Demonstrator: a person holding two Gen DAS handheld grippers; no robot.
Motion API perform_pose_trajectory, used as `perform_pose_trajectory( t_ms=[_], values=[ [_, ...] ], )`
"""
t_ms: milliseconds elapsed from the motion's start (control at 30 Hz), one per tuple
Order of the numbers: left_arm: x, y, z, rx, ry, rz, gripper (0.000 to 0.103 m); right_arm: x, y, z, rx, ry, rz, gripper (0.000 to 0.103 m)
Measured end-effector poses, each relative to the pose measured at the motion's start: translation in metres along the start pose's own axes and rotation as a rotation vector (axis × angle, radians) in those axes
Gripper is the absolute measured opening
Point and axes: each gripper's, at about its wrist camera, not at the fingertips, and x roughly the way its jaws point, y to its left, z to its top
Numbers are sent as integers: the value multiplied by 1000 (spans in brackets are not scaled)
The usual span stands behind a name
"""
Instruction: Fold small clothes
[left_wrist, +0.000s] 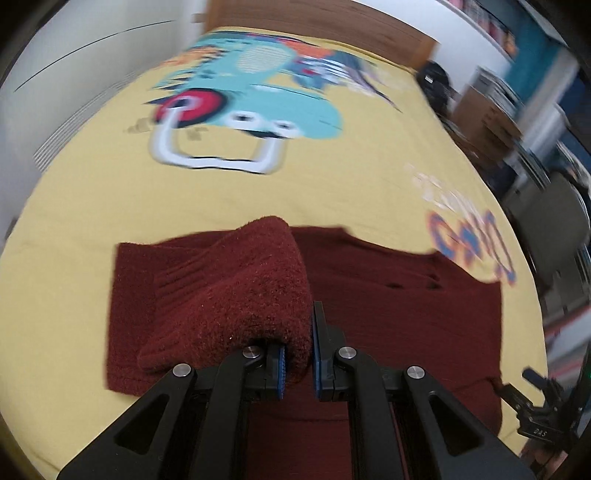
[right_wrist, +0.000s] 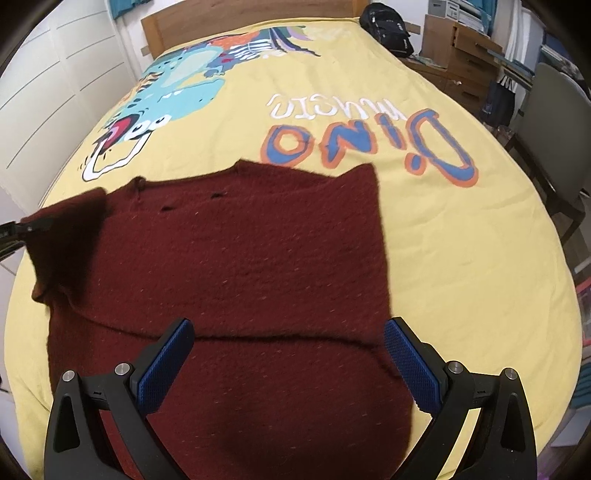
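The left gripper (left_wrist: 297, 363) was clamped on a bunched sleeve (left_wrist: 236, 291) of the dark red knitted sweater (right_wrist: 236, 266), holding that fold raised above the garment's body. The right gripper (right_wrist: 288, 363) stood spread wide over the sweater's lower part, with nothing between its blue pads (right_wrist: 168, 363). The yellow bedspread (right_wrist: 461, 258) covered the whole bed and carried a dinosaur print (right_wrist: 177, 99) and lettering (right_wrist: 369, 144). The sweater lay flat across the near part of the bedspread, a fold line crossing its body. A wooden headboard (right_wrist: 251, 26) stood at the far end, with a black backpack (right_wrist: 388, 29) just beside it.
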Motion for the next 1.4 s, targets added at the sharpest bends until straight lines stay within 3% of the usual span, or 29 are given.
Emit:
perform_pose_trajectory(
  t_ms=[167, 333, 633, 800, 900, 967, 1067, 1167, 1400],
  values=[
    [33, -64, 4, 64, 27, -68, 8, -7, -24, 3, 36, -12, -9, 102],
    [60, -106, -7, 138, 60, -67, 8, -4, -41, -4, 63, 4, -16, 102],
    [132, -111, -46, 201, 212, 45, 10, 13, -49, -20, 72, 58, -9, 102],
    [139, -114, -52, 248, 203, 84, 13, 19, -48, -23, 70, 68, -11, 102],
    [142, -116, -51, 257, 226, 85, 24, 20, -47, -24, 75, 68, -6, 102],
    [142, -115, -50, 234, 252, 51, 51, 19, -46, -24, 71, 69, -6, 102],
    [137, -117, -48, 229, 266, 46, 66, 18, -48, -24, 69, 68, -8, 102],
    [131, -113, -50, 231, 300, 17, 100, 16, -50, -25, 77, 70, -3, 102],
    [101, -74, -59, 237, 283, 23, 101, 16, -51, -33, 75, 82, -5, 102]
  ],
)
